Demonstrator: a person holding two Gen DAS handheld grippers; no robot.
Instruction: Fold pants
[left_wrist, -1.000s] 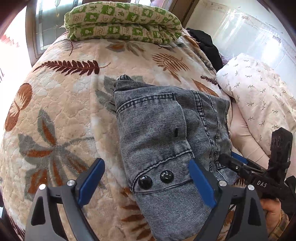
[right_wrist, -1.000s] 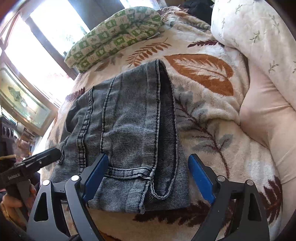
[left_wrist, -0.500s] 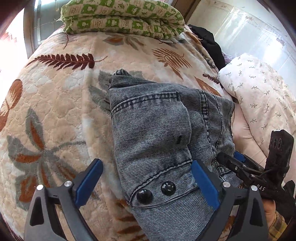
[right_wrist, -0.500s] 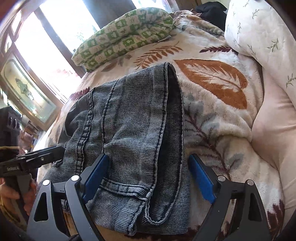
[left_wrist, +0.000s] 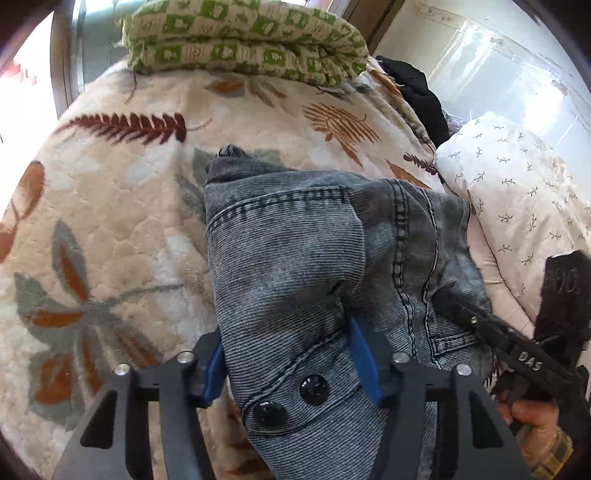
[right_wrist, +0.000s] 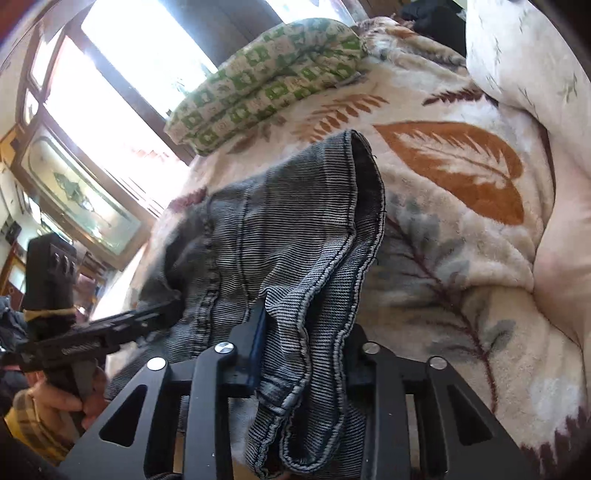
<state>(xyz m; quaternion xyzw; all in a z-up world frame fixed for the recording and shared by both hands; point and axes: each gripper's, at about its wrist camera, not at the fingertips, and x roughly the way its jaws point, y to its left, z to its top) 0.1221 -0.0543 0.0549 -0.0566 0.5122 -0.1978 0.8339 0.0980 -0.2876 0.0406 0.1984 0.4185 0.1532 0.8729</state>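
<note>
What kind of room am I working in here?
Most likely a bedroom: the pants lie on a bed covered by a leaf-print blanket, with a pillow beside them and a folded green quilt by the window.

The pants (left_wrist: 314, 266) lie on the blanket (left_wrist: 110, 229). Behind the pants, at the far edge of the blanket, lies a folded quilt (left_wrist: 243, 40). Right of the pants lies a pillow (left_wrist: 524, 192). Behind the pillow lies a garment (left_wrist: 417, 96).
</note>
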